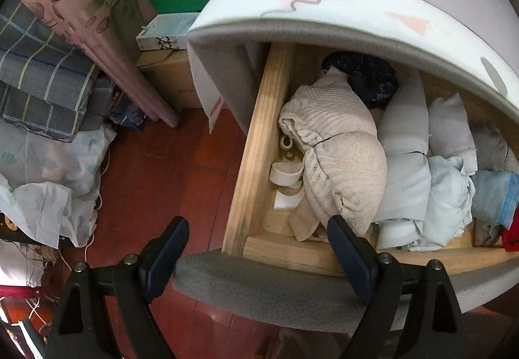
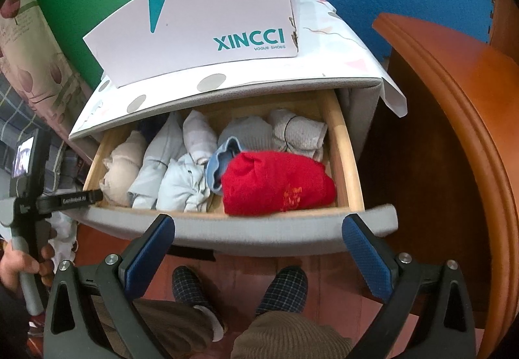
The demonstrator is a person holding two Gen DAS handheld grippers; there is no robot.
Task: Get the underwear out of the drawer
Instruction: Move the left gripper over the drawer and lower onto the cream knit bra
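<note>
Right wrist view: wooden drawer is standing open, packed w/ folded underwear; a red piece is lying at front right. Right gripper is hovering above the drawer front, jaws released, holding nothing. Left gripper is straddling the drawer's front left corner, jaws also spread. Dark item at back is partly hidden under the cabinet top.
</note>
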